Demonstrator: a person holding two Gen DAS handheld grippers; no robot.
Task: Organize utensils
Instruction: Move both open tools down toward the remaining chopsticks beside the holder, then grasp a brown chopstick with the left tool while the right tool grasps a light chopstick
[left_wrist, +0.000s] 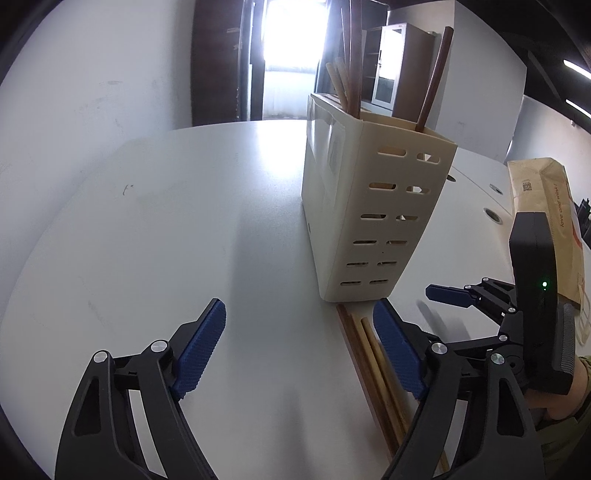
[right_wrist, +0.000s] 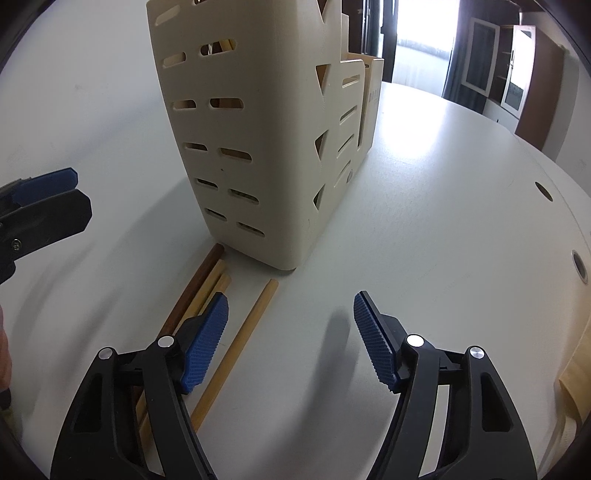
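A cream slotted utensil holder (left_wrist: 369, 206) (right_wrist: 258, 129) stands on the white table (left_wrist: 166, 229). Light chopsticks (left_wrist: 341, 83) and a dark one (left_wrist: 436, 81) stand in it. More chopsticks (left_wrist: 369, 365) lie flat in front of its base: a dark brown one (right_wrist: 192, 291), two light ones (right_wrist: 212, 282), and a single light one (right_wrist: 251, 325) a little apart. My left gripper (left_wrist: 299, 310) is open over bare table, left of these sticks. My right gripper (right_wrist: 291, 301) is open above them; the single stick lies just inside its left finger (right_wrist: 207, 339), untouched.
A brown paper bag (left_wrist: 546, 221) stands at the table's right side behind my right hand's gripper. Round cable holes (right_wrist: 580, 266) sit near the table's right edge. A bright doorway and a cabinet are far behind the table.
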